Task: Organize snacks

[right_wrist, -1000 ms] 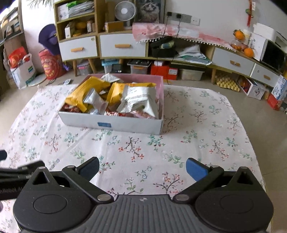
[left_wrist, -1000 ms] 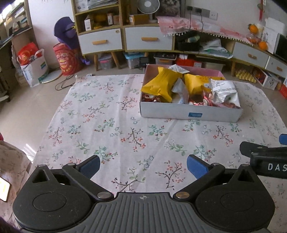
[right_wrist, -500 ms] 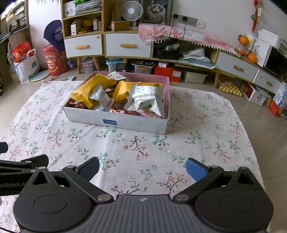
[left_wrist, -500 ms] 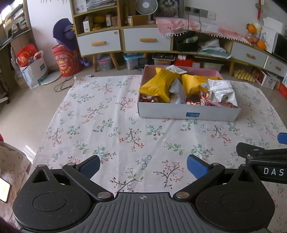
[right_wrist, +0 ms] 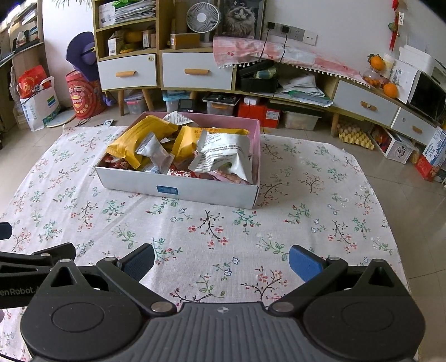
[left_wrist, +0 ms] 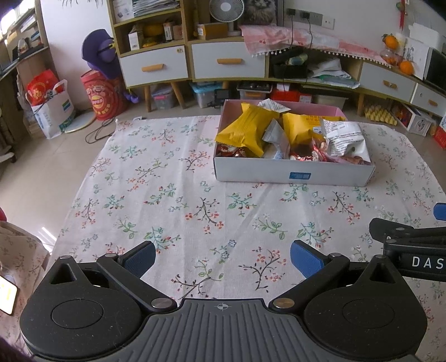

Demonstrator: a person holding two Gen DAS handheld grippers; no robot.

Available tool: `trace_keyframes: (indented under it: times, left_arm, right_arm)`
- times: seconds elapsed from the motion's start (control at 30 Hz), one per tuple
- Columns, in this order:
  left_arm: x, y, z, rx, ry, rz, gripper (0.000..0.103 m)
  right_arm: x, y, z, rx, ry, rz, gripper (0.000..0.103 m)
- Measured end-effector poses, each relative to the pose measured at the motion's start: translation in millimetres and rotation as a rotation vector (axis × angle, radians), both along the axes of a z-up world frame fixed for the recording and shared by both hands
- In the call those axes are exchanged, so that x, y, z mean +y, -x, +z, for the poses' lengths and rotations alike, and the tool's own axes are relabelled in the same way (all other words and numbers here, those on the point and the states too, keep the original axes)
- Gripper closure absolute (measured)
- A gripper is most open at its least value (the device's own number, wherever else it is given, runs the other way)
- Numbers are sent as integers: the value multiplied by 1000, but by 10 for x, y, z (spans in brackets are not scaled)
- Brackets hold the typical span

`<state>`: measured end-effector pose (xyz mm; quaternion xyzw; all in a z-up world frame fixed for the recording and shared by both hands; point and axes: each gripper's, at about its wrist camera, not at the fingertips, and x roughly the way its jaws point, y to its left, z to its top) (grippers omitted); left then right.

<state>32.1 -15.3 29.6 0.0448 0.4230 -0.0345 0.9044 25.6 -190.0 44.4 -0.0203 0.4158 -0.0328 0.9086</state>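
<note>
1. The left gripper [left_wrist: 222, 257] hangs over the near part of a white tablecloth printed with small flower sprigs [left_wrist: 167, 200]. Its two blue-padded fingers [left_wrist: 305, 260] are spread wide apart, with nothing between them.
2. The right gripper [right_wrist: 221, 260] hangs just beside it over the same cloth, likewise spread wide and empty. Each gripper shows at the edge of the other's view.
3. Further on, well apart from both grippers, a shallow white cardboard box with a pink inside [right_wrist: 195, 192] rests on the cloth. A small blue label sits on its near wall.
4. The box is piled with snack packets. A large yellow pouch [left_wrist: 245, 129] leans at its left end. A small silver sachet [right_wrist: 154, 151] lies against that pouch, and a second yellow pouch [right_wrist: 189, 139] lies behind the sachet. A white crinkled bag with black print [right_wrist: 225, 158] sits at the right end. Red wrappers [left_wrist: 231, 151] lie lowest, against the near wall.
5. Beyond the table stands a low wooden cabinet with white drawers [right_wrist: 195, 71]. A small white desk fan [right_wrist: 202, 16] stands on top of it.
6. Oranges [right_wrist: 390, 89] sit on the far right of the cabinet run.
</note>
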Motion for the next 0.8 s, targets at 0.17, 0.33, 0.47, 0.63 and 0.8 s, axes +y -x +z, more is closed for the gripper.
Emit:
trace_keyframes:
  times: [0.17,0.33,0.47,0.63,0.8]
  left_arm:
    - [5,1,-3,0,0,1,0]
    - [11,4,-5,1,1,1,0]
    - [16,4,-10,2,0,3,0]
    - [15,6,-23,6,-2,8,0]
    - [-1,-1,-33,3,3,-1,0]
  right_arm:
    - [1,-1,-1,0,0,1,17]
    - [1,-1,-1,0,1,1,17]
    - [0,-1,-2,0,1,1,17]
    - [-4,2,-4,0,4,1,17]
    - [-14,0,-21,1,7,-3,17]
